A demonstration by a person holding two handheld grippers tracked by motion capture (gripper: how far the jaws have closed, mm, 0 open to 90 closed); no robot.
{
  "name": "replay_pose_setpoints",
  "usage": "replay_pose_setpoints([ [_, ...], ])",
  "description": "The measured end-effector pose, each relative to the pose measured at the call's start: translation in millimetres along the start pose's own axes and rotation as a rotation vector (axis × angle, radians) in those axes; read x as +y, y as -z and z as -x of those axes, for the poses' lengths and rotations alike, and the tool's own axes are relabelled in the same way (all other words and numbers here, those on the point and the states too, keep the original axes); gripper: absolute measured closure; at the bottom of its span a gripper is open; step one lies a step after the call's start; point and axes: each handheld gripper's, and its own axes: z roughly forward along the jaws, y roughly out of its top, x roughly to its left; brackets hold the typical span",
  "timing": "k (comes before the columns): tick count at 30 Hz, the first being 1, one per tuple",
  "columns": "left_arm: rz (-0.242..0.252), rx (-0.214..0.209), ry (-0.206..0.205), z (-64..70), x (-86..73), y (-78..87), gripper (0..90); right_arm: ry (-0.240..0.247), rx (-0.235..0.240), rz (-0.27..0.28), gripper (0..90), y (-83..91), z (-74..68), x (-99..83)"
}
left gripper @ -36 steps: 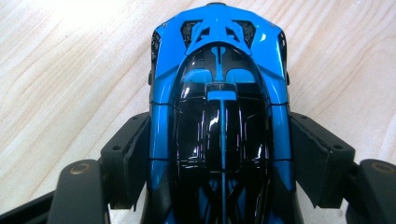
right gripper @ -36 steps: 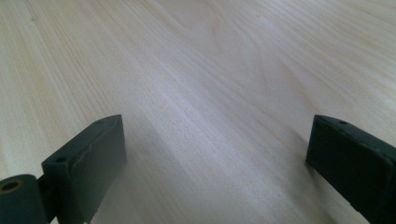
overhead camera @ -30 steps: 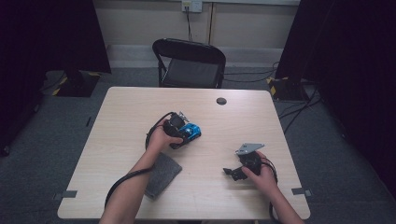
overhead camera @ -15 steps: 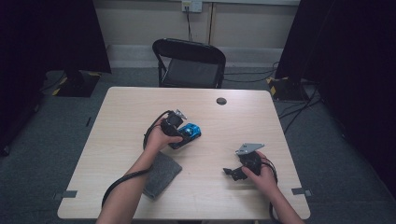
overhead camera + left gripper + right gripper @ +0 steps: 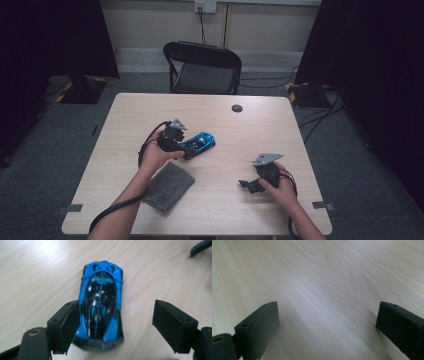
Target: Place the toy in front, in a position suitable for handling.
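Note:
A blue and black toy car (image 5: 201,143) lies on the wooden table (image 5: 260,125) near its middle. My left gripper (image 5: 187,149) is at the car's near end, jaws open around it. In the left gripper view the car (image 5: 101,302) sits between the jaws, its side against the left pad (image 5: 65,325), with a wide gap to the right pad (image 5: 172,325). My right gripper (image 5: 248,184) rests low at the front right of the table. It is open, and bare wood lies between its jaws (image 5: 327,315).
A grey cloth (image 5: 168,187) lies by the left forearm near the front edge. A small black disc (image 5: 237,108) sits at the back of the table. A black folding chair (image 5: 202,67) stands behind the table. Cables trail from both grippers.
My left gripper has drawn back a little to the left along the car, which stays about where it was. The right gripper has not moved.

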Motion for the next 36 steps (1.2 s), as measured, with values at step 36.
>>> replay_pose_setpoints([
  [36,-0.03,0.051,0.006,41.1,-112.7,37.4,36.7,0.0,0.0,0.0,4.3,0.0,0.0,0.0],
])
